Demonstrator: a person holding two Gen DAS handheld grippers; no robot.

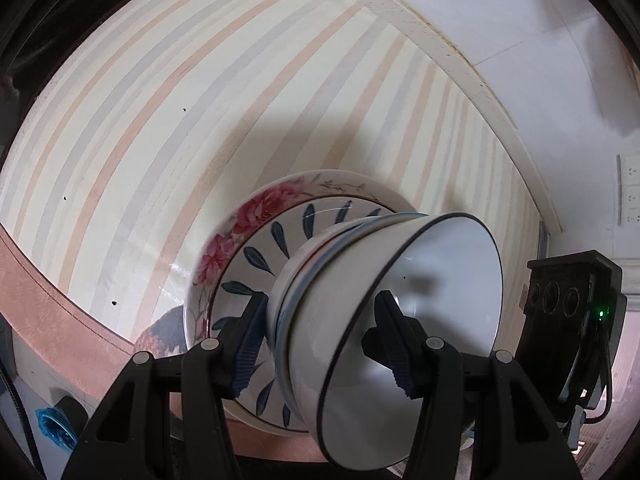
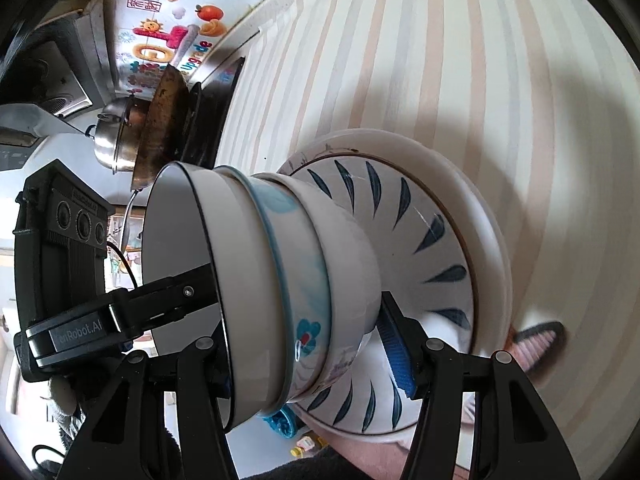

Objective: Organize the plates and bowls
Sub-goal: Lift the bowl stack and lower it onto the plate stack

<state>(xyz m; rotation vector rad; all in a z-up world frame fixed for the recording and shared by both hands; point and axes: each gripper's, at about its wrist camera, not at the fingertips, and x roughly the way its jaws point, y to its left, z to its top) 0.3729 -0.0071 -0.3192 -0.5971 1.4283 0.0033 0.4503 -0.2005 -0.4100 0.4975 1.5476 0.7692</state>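
A stack of nested white bowls (image 1: 320, 312) stands on a blue-leaf plate (image 1: 260, 256), which lies on a rose-patterned plate (image 1: 256, 212) on the striped counter. My left gripper (image 1: 320, 344) is shut on the stack, one finger inside the top bowl (image 1: 440, 296), the other outside. My right gripper (image 2: 304, 360) is shut on the same stack (image 2: 280, 280) from the opposite side, its right pad (image 2: 394, 348) against the lowest bowl above the blue-leaf plate (image 2: 424, 232). Each gripper shows in the other's view.
The striped counter (image 1: 160, 120) runs to a white wall with sockets (image 1: 630, 188). In the right wrist view a stove with a dark wok (image 2: 160, 120) and a steel pot (image 2: 114, 140) stands at the counter's far end.
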